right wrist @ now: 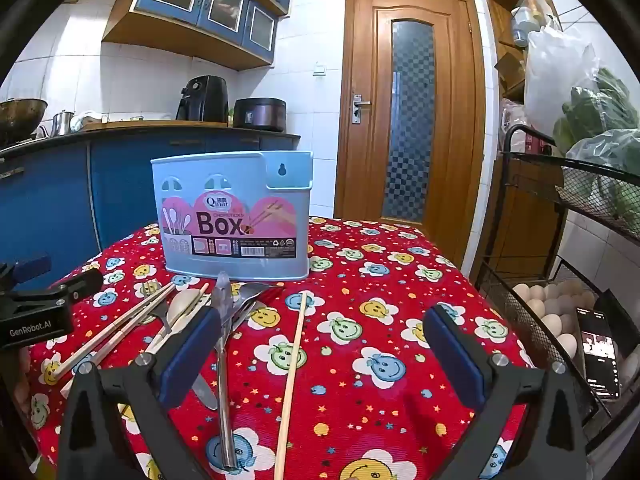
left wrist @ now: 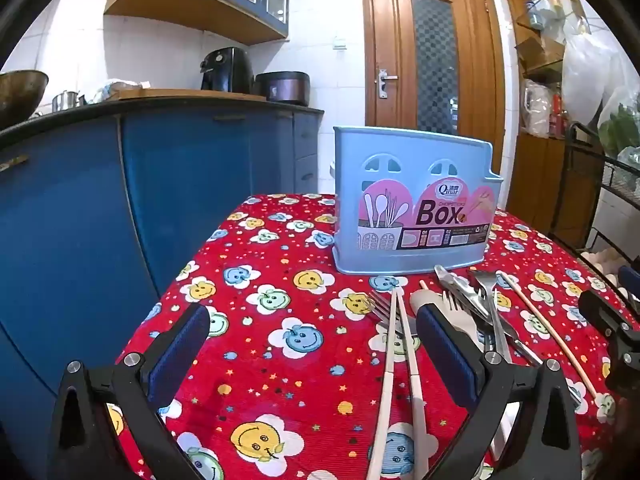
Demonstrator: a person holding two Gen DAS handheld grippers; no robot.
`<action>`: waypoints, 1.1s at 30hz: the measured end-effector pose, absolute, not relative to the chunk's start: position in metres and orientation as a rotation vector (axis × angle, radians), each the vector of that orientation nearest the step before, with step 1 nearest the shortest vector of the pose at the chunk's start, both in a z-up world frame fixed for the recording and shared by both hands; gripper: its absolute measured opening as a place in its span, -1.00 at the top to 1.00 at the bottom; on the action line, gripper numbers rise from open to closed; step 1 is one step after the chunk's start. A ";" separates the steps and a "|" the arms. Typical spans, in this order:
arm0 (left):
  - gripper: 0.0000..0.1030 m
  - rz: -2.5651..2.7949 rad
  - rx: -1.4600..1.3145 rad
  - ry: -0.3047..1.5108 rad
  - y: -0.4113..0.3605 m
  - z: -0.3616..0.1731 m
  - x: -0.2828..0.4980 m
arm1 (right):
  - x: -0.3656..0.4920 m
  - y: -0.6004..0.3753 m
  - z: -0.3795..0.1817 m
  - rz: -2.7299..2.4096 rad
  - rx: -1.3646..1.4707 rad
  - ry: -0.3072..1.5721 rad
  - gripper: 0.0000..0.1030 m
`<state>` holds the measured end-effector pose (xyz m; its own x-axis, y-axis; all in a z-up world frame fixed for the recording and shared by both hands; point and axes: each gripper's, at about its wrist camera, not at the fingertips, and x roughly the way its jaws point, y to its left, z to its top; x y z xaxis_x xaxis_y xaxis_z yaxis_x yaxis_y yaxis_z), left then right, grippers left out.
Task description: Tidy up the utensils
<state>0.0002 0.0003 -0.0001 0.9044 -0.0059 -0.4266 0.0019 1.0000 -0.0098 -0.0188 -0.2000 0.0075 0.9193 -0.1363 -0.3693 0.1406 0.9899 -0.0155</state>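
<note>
both grippers [left wrist: 312,344] [right wrist: 322,350]: black frames, blue finger pads, silver screws, "genrobot.ai" lettering.

The utensil box [right wrist: 236,224] stands upright on the table [right wrist: 400,280]. Before it lie chopsticks [right wrist: 116,328], spoon [right wrist: 182,304], forks [right wrist: 248,304], and a lone stick [right wrist: 294,364] to their right. Behind stands the counter [right wrist: 160,136].

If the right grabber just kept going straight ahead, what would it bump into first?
Probably the lone wooden chopstick, lying on the tablecloth between the open right gripper fingers. Past it stands the blue utensil box, a bit left. If the gripper rides above the cloth, depth is hard to judge.
</note>
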 end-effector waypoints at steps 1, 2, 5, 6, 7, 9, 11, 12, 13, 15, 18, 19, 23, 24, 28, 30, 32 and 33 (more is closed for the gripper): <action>-0.99 -0.005 -0.012 0.442 0.000 0.000 0.000 | -0.019 -0.200 0.008 -0.142 0.011 0.378 -1.00; -0.99 -0.003 -0.010 0.441 0.000 0.000 0.000 | -0.019 -0.200 0.008 -0.142 0.011 0.378 -1.00; -0.99 0.001 -0.002 0.436 0.000 0.000 0.001 | -0.019 -0.200 0.008 -0.143 0.009 0.378 -1.00; -0.99 0.002 0.000 0.434 0.000 0.000 0.001 | -0.019 -0.200 0.008 -0.143 0.009 0.378 -1.00; -0.99 0.003 0.002 0.433 0.000 0.000 0.002 | -0.019 -0.200 0.008 -0.143 0.009 0.378 -1.00; -0.99 -0.001 -0.003 0.433 -0.001 0.001 0.001 | -0.019 -0.200 0.008 -0.143 0.010 0.377 -1.00; -0.99 0.000 -0.003 0.431 -0.001 0.001 0.001 | -0.019 -0.200 0.008 -0.143 0.009 0.377 -1.00; -0.99 0.001 -0.002 0.430 -0.001 0.001 0.001 | -0.019 -0.200 0.008 -0.143 0.008 0.377 -1.00; -0.99 0.000 -0.002 0.431 0.000 0.001 0.001 | -0.019 -0.200 0.008 -0.143 0.009 0.377 -1.00; -0.99 -0.003 -0.004 0.432 0.000 0.001 0.001 | -0.019 -0.200 0.008 -0.143 0.010 0.378 -1.00; -0.99 -0.003 -0.004 0.431 0.001 0.001 0.002 | -0.019 -0.200 0.008 -0.142 0.010 0.378 -1.00; -0.99 -0.003 -0.003 0.432 0.000 0.001 0.002 | -0.019 -0.200 0.008 -0.142 0.009 0.378 -1.00; -0.99 -0.003 -0.003 0.431 0.000 0.001 0.002 | -0.019 -0.200 0.008 -0.143 0.009 0.377 -1.00; -0.99 -0.004 -0.003 0.432 0.001 0.001 0.001 | -0.019 -0.200 0.007 -0.143 0.009 0.377 -1.00; -0.99 -0.005 -0.003 0.431 0.001 0.001 0.002 | -0.019 -0.200 0.007 -0.143 0.009 0.377 -1.00; -0.99 -0.004 -0.003 0.432 0.001 0.001 0.001 | -0.019 -0.200 0.007 -0.143 0.009 0.376 -1.00; -0.99 -0.004 -0.003 0.431 0.001 0.001 0.001 | -0.019 -0.200 0.007 -0.142 0.009 0.377 -1.00; -0.99 -0.004 -0.003 0.431 0.001 0.001 0.001 | -0.019 -0.200 0.007 -0.143 0.010 0.377 -1.00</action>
<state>0.0013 0.0005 0.0009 0.9085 -0.0045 -0.4178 0.0031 1.0000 -0.0041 -0.0188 -0.1996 0.0075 0.9200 -0.1371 -0.3672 0.1407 0.9899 -0.0172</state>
